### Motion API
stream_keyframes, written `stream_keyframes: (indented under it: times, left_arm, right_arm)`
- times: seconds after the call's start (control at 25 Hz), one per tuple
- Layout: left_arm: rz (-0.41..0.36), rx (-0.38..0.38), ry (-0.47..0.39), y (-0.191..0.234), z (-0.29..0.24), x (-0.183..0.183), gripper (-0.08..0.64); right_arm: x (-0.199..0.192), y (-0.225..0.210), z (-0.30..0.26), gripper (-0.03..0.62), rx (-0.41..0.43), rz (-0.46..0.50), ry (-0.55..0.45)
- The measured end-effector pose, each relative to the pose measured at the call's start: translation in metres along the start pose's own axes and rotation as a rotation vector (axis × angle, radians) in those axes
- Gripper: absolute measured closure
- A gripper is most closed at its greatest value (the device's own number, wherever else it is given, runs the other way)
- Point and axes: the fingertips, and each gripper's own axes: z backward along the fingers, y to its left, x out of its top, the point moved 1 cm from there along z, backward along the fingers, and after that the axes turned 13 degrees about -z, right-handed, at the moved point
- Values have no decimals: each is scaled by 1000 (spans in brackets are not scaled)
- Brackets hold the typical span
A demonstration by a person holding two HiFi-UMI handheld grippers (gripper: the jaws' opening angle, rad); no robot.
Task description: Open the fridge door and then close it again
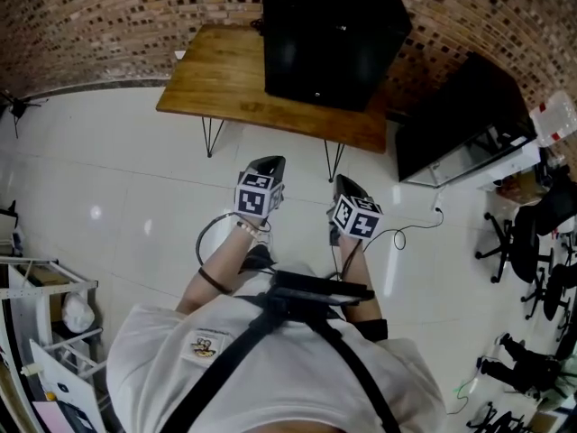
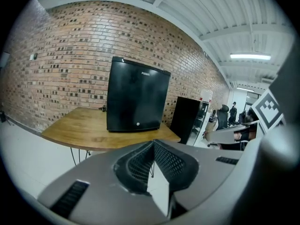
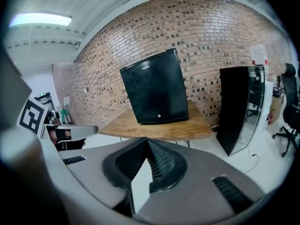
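A small black fridge (image 1: 329,39) stands with its door closed on a wooden table (image 1: 225,79) against the brick wall. The same fridge (image 2: 136,95) fills the middle of the left gripper view, and the fridge (image 3: 154,87) also shows in the right gripper view. My left gripper (image 1: 268,164) and right gripper (image 1: 346,184) hang side by side over the white floor, well short of the table. Both are shut with nothing between the jaws: the left gripper (image 2: 153,142) and the right gripper (image 3: 146,139) show their pads meeting.
A tall black cabinet (image 1: 460,115) with a glass door stands right of the table. Office chairs (image 1: 532,242) crowd the far right. A white rack (image 1: 41,332) sits at the lower left. The table stands on thin metal legs (image 1: 212,138), and a cable (image 1: 410,233) lies on the floor.
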Motion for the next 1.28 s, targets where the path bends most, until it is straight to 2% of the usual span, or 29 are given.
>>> stream_keyframes:
  times: [0.12, 0.28, 0.48, 0.64, 0.76, 0.92, 1.12, 1.28]
  left_arm:
    - [5, 20, 14, -4, 10, -3, 558]
    - [-26, 64, 43, -3, 35, -6, 558]
    - [-12, 95, 66, 27, 65, -27, 560]
    - [-16, 31, 58, 49, 66, -34, 558]
    - [-44, -41, 40, 76, 64, -32, 558]
    - [-55, -112, 25, 131, 65, -29, 558]
    - [-51, -155, 10, 192, 77, -25, 559]
    - [-33, -153, -9, 211, 83, -19, 558]
  right_arm:
    - [12, -5, 12, 572, 31, -3, -34]
    - [38, 2, 16, 572, 107, 59, -51]
    - [94, 62, 13, 574, 217, 153, -119]
    - [137, 127, 11, 574, 272, 213, -195]
    - [172, 186, -4, 574, 272, 277, -252]
    - [204, 260, -33, 569, 284, 279, -326]
    - [202, 310, -65, 569, 233, 263, -351]
    - [194, 330, -72, 565, 196, 295, -347]
